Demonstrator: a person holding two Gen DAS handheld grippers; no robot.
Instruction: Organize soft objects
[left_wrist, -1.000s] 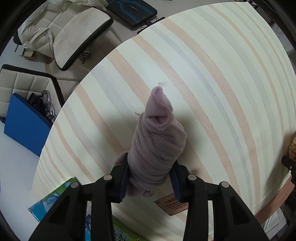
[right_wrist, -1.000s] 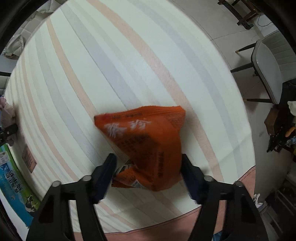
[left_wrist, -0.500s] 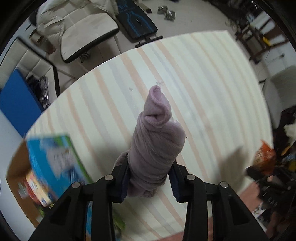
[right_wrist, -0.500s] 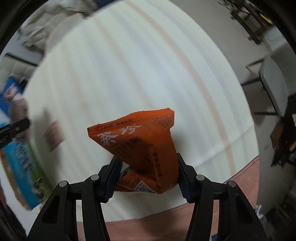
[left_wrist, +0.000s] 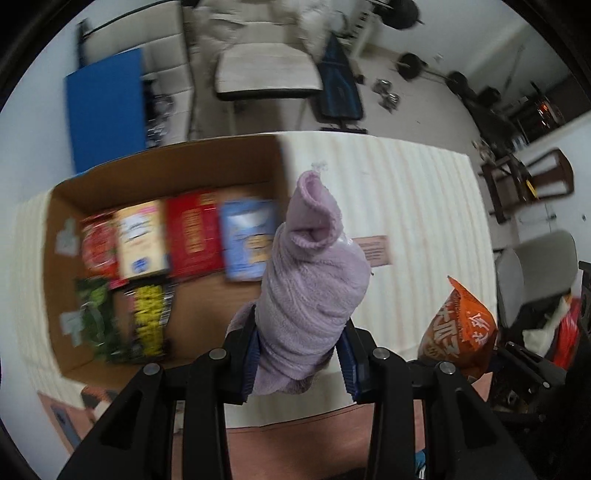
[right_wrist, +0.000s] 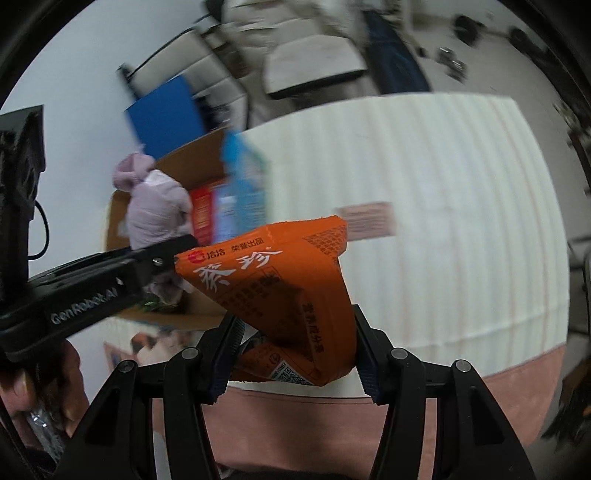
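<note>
Fleece fills the left claw (left_wrist: 301, 363): a rolled lilac towel (left_wrist: 310, 299) stands upright between its clenched fingers, held in the air above the near edge of the striped table (left_wrist: 417, 206). The right claw (right_wrist: 291, 354) is clamped on an orange snack packet (right_wrist: 291, 291), also lifted clear of the table, just to the right of the towel. Beyond the towel, to its left, an open cardboard box (left_wrist: 159, 170) sits on the table with several blurred snack packs (left_wrist: 192, 236) lying flat inside. A small label card (left_wrist: 375, 251) lies on the cloth further right. Chairs (left_wrist: 266, 70) stand past the table.
</note>
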